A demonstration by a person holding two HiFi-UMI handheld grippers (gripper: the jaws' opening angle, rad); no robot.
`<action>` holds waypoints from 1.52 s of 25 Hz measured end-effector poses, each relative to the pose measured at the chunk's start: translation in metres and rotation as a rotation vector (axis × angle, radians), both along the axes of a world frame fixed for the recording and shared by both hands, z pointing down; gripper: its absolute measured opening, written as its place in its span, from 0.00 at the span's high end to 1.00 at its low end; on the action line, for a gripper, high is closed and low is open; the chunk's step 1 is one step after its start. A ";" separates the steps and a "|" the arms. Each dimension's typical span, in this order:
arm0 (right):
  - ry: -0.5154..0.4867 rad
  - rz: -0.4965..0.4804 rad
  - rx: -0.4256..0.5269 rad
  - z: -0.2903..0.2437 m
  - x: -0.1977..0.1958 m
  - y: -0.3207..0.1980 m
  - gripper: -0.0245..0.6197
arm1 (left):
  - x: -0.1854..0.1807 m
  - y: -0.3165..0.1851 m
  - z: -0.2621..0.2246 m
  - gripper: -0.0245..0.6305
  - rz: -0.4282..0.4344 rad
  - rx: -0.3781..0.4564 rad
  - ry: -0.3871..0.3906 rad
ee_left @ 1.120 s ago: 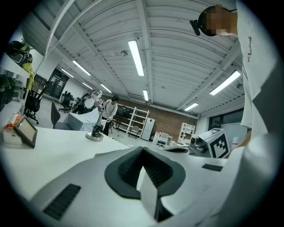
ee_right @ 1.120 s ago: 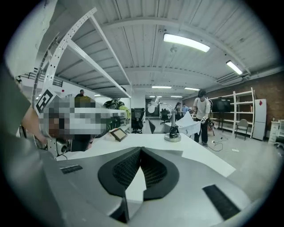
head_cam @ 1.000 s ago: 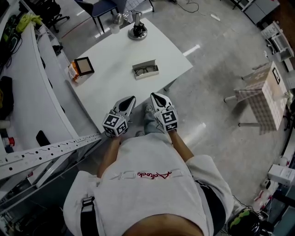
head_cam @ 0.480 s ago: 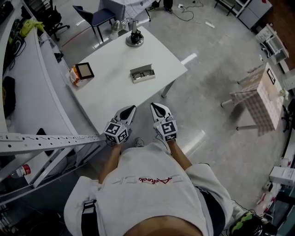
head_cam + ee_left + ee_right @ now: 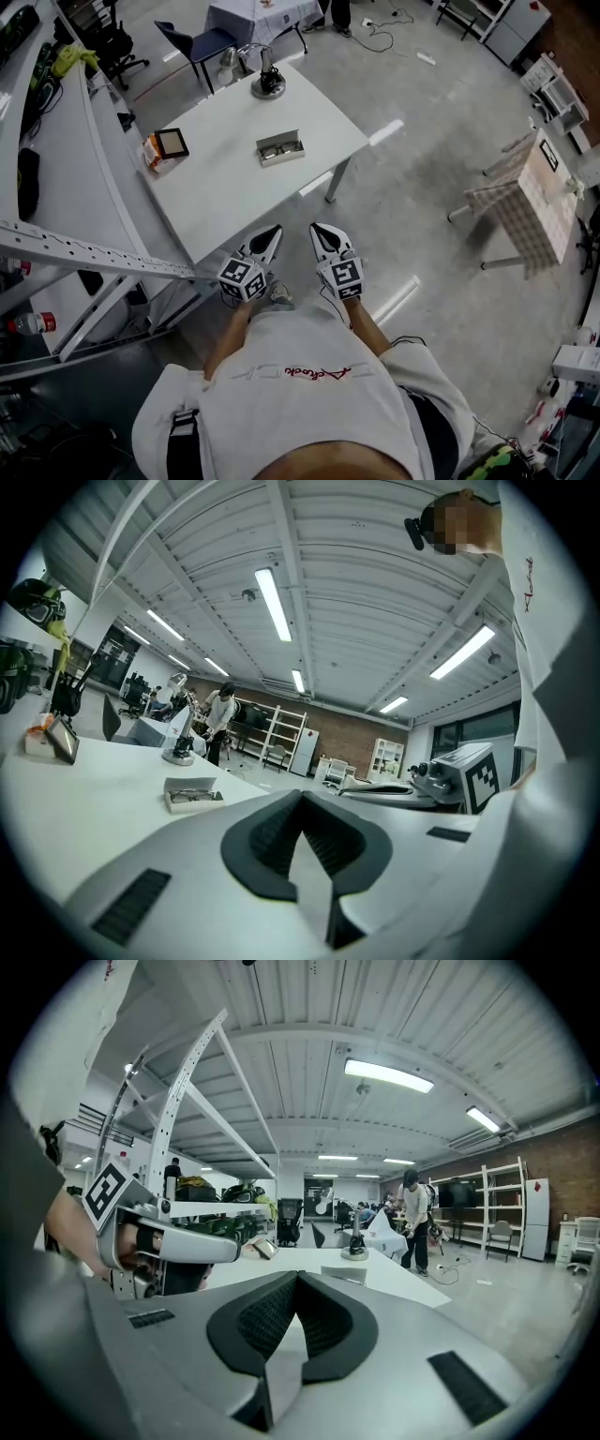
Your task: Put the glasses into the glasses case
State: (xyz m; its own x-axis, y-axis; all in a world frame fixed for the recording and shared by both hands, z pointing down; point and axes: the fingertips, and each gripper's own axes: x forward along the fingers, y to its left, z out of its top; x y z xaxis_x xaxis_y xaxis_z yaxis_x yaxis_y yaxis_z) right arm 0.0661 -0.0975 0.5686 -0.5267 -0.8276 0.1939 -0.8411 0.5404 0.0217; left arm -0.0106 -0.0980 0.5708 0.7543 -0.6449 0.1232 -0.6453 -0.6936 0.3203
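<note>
An open grey glasses case (image 5: 280,147) lies on the white table (image 5: 225,187), and a pair of dark-framed glasses (image 5: 275,148) rests inside it. Both grippers hang close to my torso, off the table's near corner and well short of the case. My left gripper (image 5: 272,232) is shut with nothing in it. Beside it my right gripper (image 5: 319,230) is also shut and empty. In the left gripper view the case (image 5: 194,795) shows far ahead of the closed left gripper (image 5: 300,801). Beyond the shut right gripper (image 5: 298,1281), the right gripper view shows the case (image 5: 347,1275) small.
A framed dark panel on an orange packet (image 5: 167,145) lies at the table's left edge. A black stand (image 5: 267,84) occupies the far corner, a blue chair (image 5: 204,39) behind it. A perforated metal beam (image 5: 94,253) crosses at left. A checkered-cloth table (image 5: 525,192) stands at right.
The table and case have slid farther away and up in the head view. Both grippers have dropped back from the table's edge, staying shut and side by side.
</note>
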 end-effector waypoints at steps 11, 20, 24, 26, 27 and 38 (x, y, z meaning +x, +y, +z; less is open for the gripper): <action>0.002 -0.030 0.009 0.004 0.019 0.063 0.95 | 0.020 0.061 0.002 0.92 -0.046 0.012 -0.008; 0.006 -0.039 0.004 0.010 0.035 0.113 0.95 | 0.035 0.119 0.010 0.92 -0.054 -0.003 -0.018; 0.005 -0.039 0.013 0.010 0.037 0.125 0.95 | 0.036 0.129 0.007 0.93 -0.058 0.010 -0.021; 0.012 -0.041 0.023 0.009 0.037 0.130 0.95 | 0.039 0.134 0.006 0.92 -0.055 0.017 -0.019; 0.014 -0.041 0.027 0.009 0.038 0.132 0.95 | 0.041 0.137 0.005 0.92 -0.052 0.020 -0.019; 0.010 -0.024 0.040 0.001 0.045 0.154 0.95 | 0.047 0.161 -0.003 0.93 -0.039 0.041 -0.012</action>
